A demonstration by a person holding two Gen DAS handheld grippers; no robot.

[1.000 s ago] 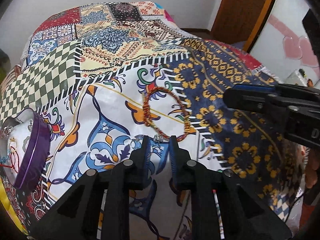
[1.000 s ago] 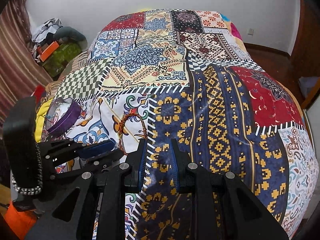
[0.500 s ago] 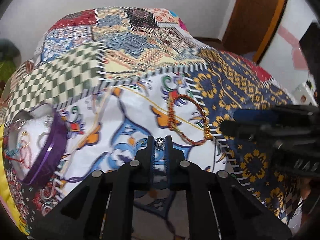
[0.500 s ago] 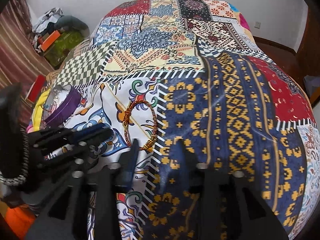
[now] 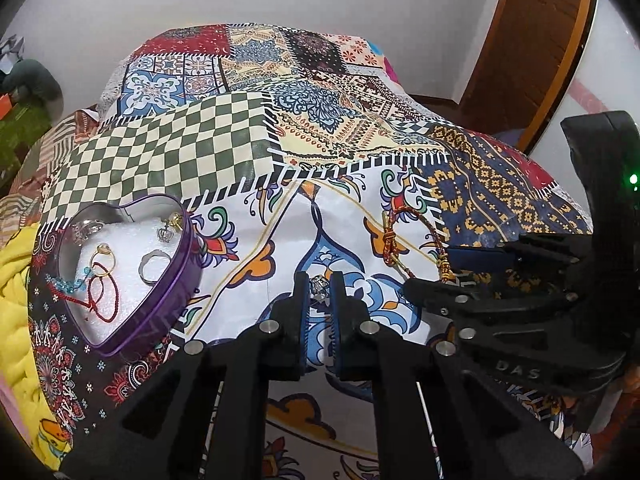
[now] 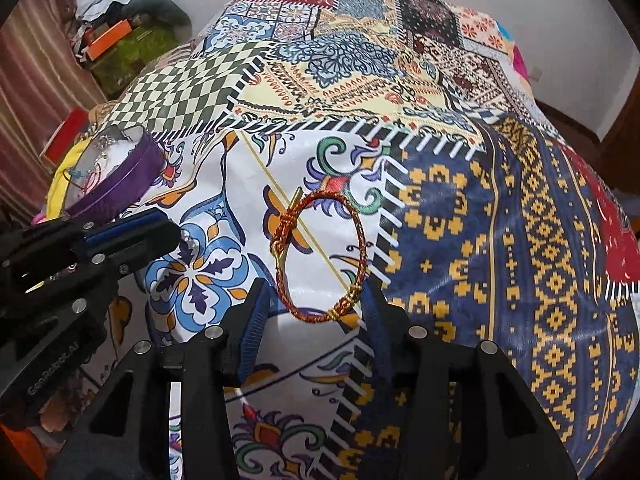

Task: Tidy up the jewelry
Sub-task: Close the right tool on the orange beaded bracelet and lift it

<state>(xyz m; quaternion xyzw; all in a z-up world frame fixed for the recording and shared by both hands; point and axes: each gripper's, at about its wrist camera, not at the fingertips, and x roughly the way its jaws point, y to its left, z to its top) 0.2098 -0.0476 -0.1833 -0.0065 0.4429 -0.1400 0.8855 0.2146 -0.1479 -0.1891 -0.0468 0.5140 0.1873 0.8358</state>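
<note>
A bed fills the room under white walls, covered by a glossy patchwork bedspread (image 5: 168,160) of checks, tiles and scrollwork, with a wooden door (image 5: 532,40) at the back. On its white floral patch lies a bracelet (image 6: 322,258), a twisted red and gold cord loop with gold wire knots. The right gripper (image 6: 316,300) stands over it with jaws parted wide; the loop's near edge lies between the blue ribbed pads, which do not press on it. The left gripper (image 5: 319,286) is pinched narrow on a small silvery ring (image 5: 319,281) with a faceted top. To the left sits a purple heart-shaped tin (image 5: 168,280), padded in white, holding rings, a red cord and blue beads.
</note>
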